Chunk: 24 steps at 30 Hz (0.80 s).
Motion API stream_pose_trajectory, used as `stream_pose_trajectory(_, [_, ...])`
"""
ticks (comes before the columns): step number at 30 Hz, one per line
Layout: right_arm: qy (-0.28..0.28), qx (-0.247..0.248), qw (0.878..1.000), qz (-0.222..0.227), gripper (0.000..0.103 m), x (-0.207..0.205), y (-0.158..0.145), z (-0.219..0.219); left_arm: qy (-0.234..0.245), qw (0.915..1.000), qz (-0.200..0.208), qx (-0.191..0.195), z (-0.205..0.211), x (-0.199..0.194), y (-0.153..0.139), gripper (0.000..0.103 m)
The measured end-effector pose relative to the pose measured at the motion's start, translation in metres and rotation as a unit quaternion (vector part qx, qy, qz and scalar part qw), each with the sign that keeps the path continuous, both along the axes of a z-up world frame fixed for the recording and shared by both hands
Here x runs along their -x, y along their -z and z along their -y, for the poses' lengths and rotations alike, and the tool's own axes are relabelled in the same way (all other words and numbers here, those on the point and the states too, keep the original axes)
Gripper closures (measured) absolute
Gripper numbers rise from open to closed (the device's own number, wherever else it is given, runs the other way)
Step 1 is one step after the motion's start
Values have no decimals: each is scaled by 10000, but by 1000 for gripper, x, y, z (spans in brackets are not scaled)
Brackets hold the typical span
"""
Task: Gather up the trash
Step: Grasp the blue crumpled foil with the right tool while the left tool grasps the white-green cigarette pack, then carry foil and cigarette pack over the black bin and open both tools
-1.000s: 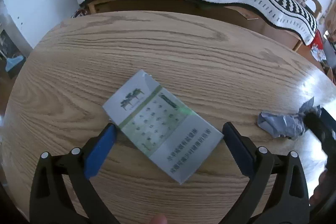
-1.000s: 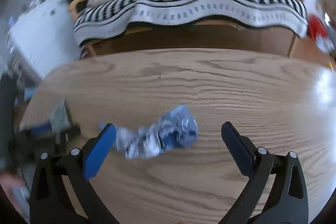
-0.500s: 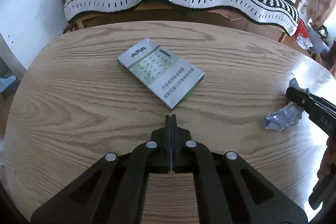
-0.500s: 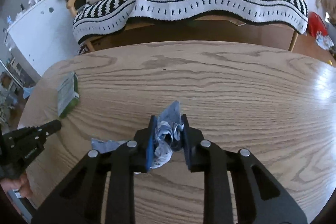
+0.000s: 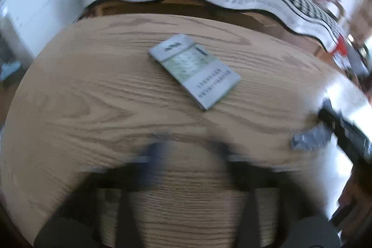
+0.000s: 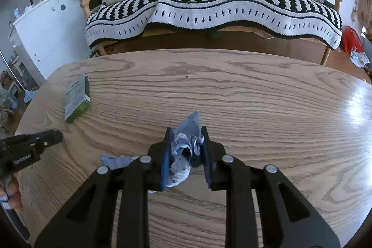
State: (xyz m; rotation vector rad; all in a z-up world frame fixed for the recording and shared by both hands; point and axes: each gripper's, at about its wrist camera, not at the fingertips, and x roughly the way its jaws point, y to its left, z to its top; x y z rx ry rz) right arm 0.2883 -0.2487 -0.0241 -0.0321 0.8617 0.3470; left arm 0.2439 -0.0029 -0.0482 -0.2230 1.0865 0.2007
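1. While clamped on crumpled wrapper (image 6: 186,152), right gripper (image 6: 186,155) low over table (image 6: 255,108).
2. Left gripper (image 5: 189,155): blurred, jaws just reopened, empty.
3. Flat box (image 5: 194,71): beyond left gripper, apart.

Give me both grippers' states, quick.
Left gripper: open, jaws just opening, nothing between them.
Right gripper: shut on the crumpled wrapper.

- Table (image 6: 255,94): wood grain, smooth, glossy where light falls.
- Wrapper (image 6: 186,148): crumpled, thin, slightly shiny.
- Box (image 5: 195,70): printed card, smooth.
- Blanket (image 6: 209,8): knitted cloth, fuzzy.
- Right gripper (image 6: 186,150): matt black plastic.
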Motion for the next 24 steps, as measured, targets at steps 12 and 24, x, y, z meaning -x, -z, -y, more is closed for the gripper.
stream_pose_trajectory(12, [3,-401,9991,-148,77,-3,0,13,-903,9955,-248,172,-4,-76,3,6])
stream_pose_trajectory(24, [-102,-232,9996,-86,79,7,-1,6,-185,9991,358,-108,10,-49,4,42])
